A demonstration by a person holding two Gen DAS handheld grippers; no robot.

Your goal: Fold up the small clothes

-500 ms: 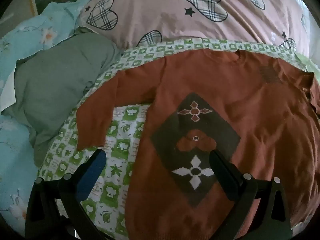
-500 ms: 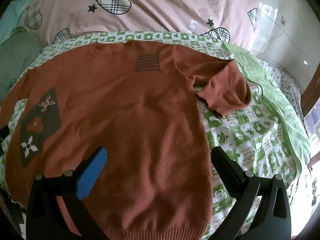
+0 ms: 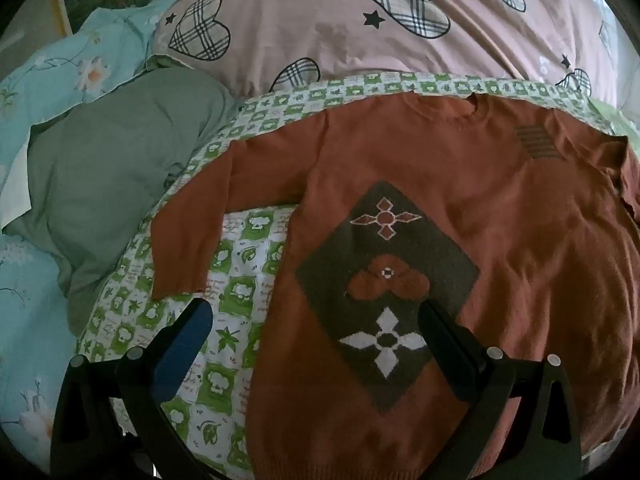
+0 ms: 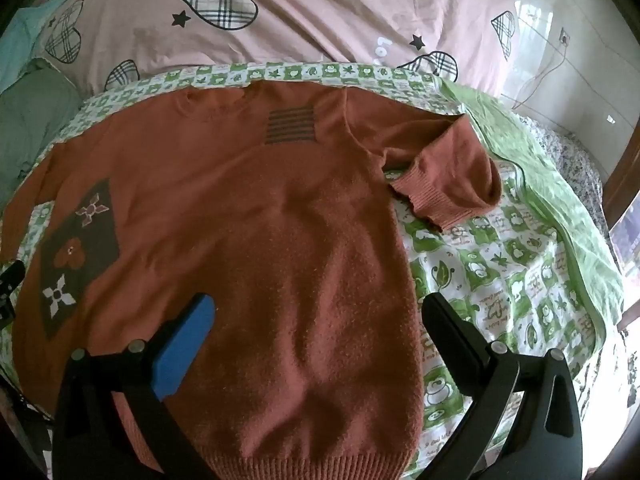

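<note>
Sweater [image 4: 248, 216] flat, no legible label; L claw [image 3: 316, 332], R claw [image 4: 320, 320] wide, empty.

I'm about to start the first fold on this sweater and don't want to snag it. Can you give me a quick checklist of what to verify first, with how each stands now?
1. Left claw open, nothing between its fingers: ok.
2. Right claw open, nothing held: ok.
3. Sweater body spread flat, front up, on the green checked sheet: ok.
4. Sleeve on the left claw's side laid out, bending down beside the body: ok.
5. Sleeve on the right claw's side doubled back on itself, cuff pointing toward the body: not ok, straighten it first.
6. Hem lying flat: ok in the right wrist view; its far corner cannot be told.
</note>
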